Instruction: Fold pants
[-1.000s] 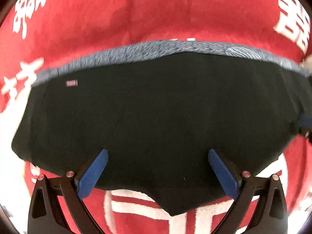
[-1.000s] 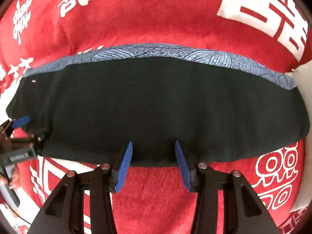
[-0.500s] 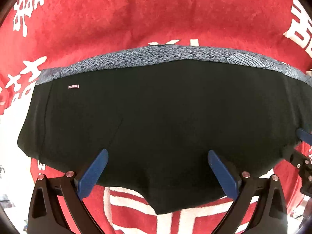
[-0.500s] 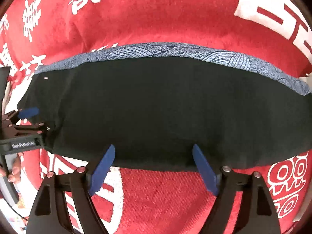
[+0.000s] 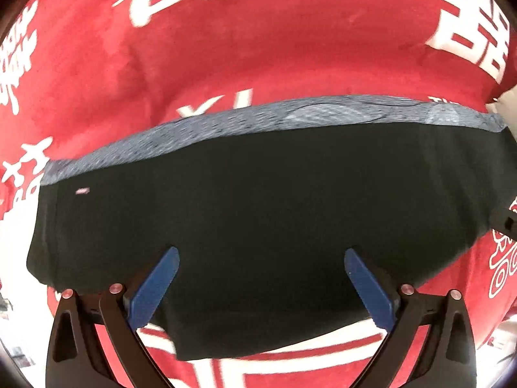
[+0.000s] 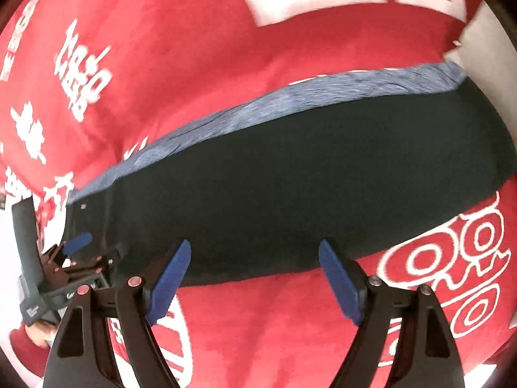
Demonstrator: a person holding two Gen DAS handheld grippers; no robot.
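Pants (image 5: 258, 213), smooth black, possibly knit waistband (image 5: 245, 123)

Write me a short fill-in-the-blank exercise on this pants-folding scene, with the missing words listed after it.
1. The black pants lie on a ____ blanket with white characters.
2. Along the far edge of the pants runs a patterned ____ band.
3. The left gripper has its blue fingers spread ____, with nothing between them.
4. The right gripper is also ____, over the near edge of the pants.

Missing words: red; blue-grey; open; open
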